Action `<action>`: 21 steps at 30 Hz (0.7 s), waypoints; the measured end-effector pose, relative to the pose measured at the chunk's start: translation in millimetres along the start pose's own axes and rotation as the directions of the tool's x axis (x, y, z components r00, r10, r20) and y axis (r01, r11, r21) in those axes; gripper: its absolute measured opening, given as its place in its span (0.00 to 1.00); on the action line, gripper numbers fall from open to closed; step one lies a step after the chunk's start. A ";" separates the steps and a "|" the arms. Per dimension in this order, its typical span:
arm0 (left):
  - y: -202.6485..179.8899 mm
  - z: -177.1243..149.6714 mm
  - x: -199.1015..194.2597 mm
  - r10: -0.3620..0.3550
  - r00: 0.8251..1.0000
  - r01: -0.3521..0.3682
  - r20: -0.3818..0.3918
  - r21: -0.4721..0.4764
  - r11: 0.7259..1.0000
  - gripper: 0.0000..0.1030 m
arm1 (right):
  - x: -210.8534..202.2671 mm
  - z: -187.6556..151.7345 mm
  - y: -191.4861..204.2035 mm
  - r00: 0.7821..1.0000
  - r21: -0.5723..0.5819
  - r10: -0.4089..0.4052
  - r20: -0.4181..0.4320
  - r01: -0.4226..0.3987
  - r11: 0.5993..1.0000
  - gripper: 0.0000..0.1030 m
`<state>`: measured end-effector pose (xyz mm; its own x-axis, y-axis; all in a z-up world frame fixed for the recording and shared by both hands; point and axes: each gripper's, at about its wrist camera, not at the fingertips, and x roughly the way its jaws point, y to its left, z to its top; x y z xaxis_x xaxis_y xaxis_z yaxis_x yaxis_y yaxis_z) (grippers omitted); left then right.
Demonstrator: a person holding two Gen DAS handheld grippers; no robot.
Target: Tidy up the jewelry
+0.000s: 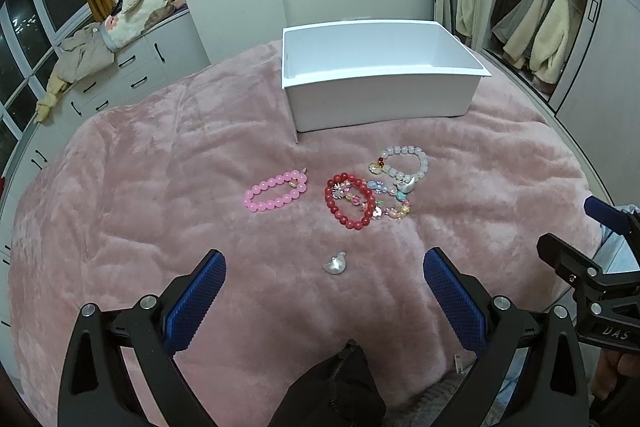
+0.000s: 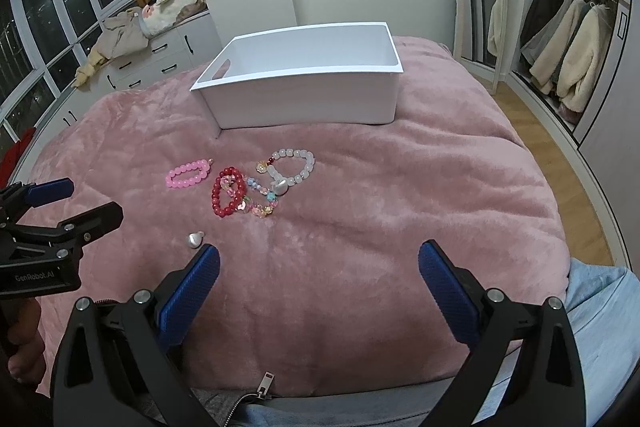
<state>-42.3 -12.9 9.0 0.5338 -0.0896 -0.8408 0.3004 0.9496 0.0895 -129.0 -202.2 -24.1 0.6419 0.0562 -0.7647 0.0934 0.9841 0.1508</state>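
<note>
In the left wrist view, the left gripper point(image 1: 324, 267) is seen spread wide and empty above the pink blanket point(image 1: 140, 187), with a small pearly charm point(image 1: 334, 262) lying loose between its blue pads. Further on, a pink bracelet point(image 1: 276, 191) lies by itself, and just to its right a red bracelet point(image 1: 351, 202) is overlapped by a pastel bracelet point(image 1: 390, 205), which in turn touches a white bracelet point(image 1: 404, 165). Behind them a white bin point(image 1: 376, 99) stands open, and nothing can be made out in the part of its inside that is shown. The right gripper point(image 1: 588, 227) is caught at the right edge. In the right wrist view, the right gripper point(image 2: 319, 259) is likewise shown agape and holding nothing, low over bare blanket, with the charm point(image 2: 195, 239) just beyond its left pad. The same cluster is seen ahead: the pink bracelet point(image 2: 188, 174) apart, the red point(image 2: 229, 197), pastel point(image 2: 260, 201) and white point(image 2: 292, 165) ones tangled together, and the bin point(image 2: 304, 103) beyond them. The left gripper point(image 2: 72, 199) enters from the left. The task is judged to be at its start, no piece being gripped or yet seen binned. A first pick is called for; the charm lies nearest, and a low, careful pinch into the plush pile would be needed, while the tangled three would probably have to be lifted singly.
</note>
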 end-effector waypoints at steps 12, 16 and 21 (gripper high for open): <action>-6.4 3.7 12.0 -0.006 1.000 0.006 -0.002 0.016 1.000 0.97 | 2.9 -3.5 -1.9 1.000 0.011 -0.006 -0.004 0.006 1.000 0.95; -6.1 3.8 14.4 -0.004 1.000 0.004 -0.007 0.015 1.000 0.97 | 3.0 -3.7 -1.8 1.000 0.012 -0.005 -0.005 0.005 1.000 0.95; -8.8 1.9 14.8 -0.001 1.000 0.001 -0.007 0.019 1.000 0.97 | 3.1 -3.7 -1.8 1.000 0.012 -0.007 -0.004 0.008 1.000 0.95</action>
<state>-35.6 -23.1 -3.3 0.5281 -0.0888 -0.8446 0.3158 0.9437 0.0982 -130.0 -203.1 -29.1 0.6385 0.0495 -0.7681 0.1073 0.9825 0.1525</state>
